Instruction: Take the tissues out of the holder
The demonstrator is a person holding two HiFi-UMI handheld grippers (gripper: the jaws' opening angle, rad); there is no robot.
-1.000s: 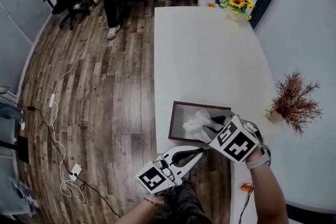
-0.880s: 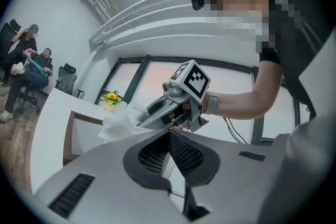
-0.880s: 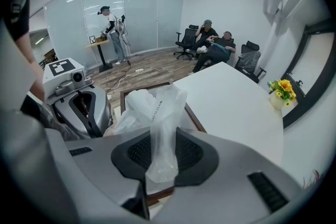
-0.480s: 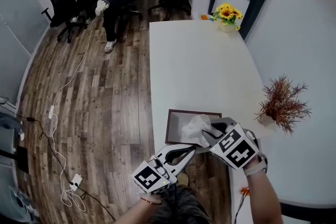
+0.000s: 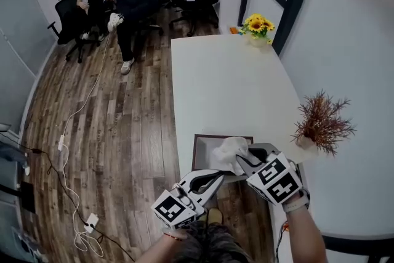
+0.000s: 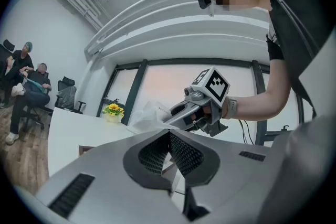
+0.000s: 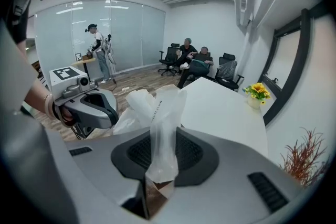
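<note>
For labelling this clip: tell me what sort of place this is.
Most likely an office meeting room: a long white table, black swivel chairs by the far wall, and a glass partition wall.

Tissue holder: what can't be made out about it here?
- Head view: tissues and the right gripper cover the inside of the holder; what remains there is hidden.
- Right gripper view: the clamped tissues and gripper body hide nearly all of it.
- Left gripper view: the left gripper blocks most of it.
</note>
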